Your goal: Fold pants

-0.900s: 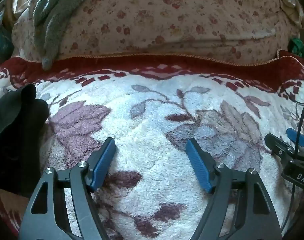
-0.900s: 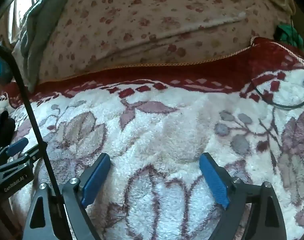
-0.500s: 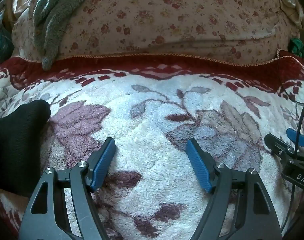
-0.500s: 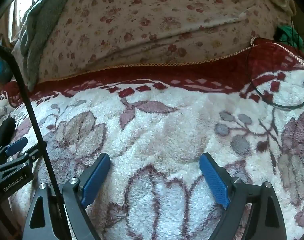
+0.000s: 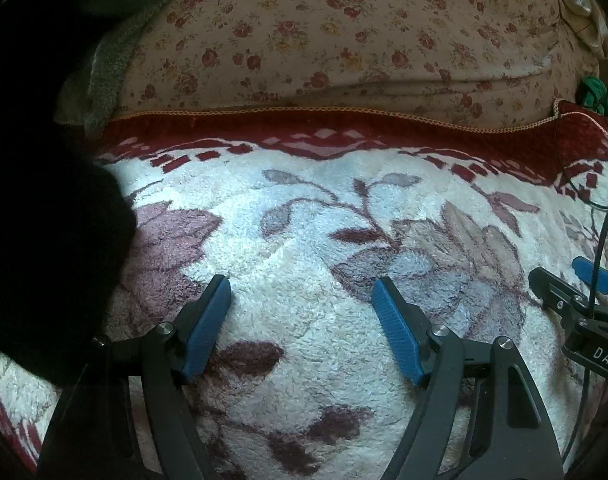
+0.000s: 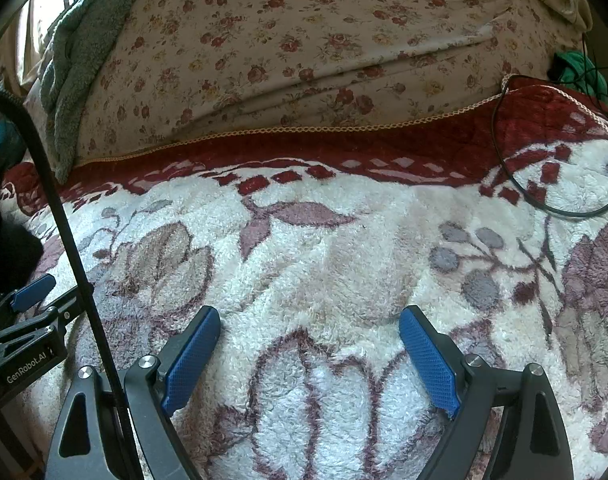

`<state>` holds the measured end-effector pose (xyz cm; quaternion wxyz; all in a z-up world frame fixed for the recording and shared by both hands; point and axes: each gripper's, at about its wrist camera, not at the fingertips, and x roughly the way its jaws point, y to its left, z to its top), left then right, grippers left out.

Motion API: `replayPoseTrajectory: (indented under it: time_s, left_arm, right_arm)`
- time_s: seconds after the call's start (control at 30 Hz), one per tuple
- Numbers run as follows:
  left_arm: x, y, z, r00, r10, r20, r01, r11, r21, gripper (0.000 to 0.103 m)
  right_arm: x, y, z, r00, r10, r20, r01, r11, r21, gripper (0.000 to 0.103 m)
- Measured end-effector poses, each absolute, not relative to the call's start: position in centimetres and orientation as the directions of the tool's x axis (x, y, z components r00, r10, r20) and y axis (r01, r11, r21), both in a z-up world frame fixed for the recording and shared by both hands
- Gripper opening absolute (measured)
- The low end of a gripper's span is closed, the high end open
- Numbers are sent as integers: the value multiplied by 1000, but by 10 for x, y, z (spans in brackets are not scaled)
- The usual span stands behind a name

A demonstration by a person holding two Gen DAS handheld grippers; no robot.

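Left wrist view was filled mostly by a fluffy white blanket (image 5: 304, 240) with mauve leaf and flower print and a dark red border band across mid-frame. Above it, upper half of frame, sat a cream floral-print quilt (image 5: 344, 40); a grey-green fleece (image 5: 104, 72) hung at its upper left edge. A big black cloth mass, likely the pants (image 5: 44, 220), covered the whole left side of this frame, too dark to read shape or folds, lying on the blanket's left part. Right wrist view showed the same blanket (image 6: 344, 260), quilt (image 6: 304, 40) and fleece (image 6: 68, 80), plus the dark cloth (image 6: 8, 248) only as a sliver at left edge. Left gripper (image 5: 302, 286) hovered low over the blanket, jaws spread wide, nothing between them. Right gripper (image 6: 309, 316) likewise, jaws wide apart and empty. A thin black cable (image 6: 544, 208) looped on the blanket at right, and a green item (image 6: 580, 68) sat at upper right.
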<state>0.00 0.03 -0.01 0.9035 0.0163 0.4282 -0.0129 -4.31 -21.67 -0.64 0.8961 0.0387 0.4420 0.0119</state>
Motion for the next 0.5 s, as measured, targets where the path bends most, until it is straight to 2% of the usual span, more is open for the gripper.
replayPoseTrajectory:
  time_s: [0.5]
  left_arm:
    - [0,0,0,633,-9,-774,37,999,19,74]
  right_arm:
    - [-43,-215,-9,609,54,-791,13,997,78,90]
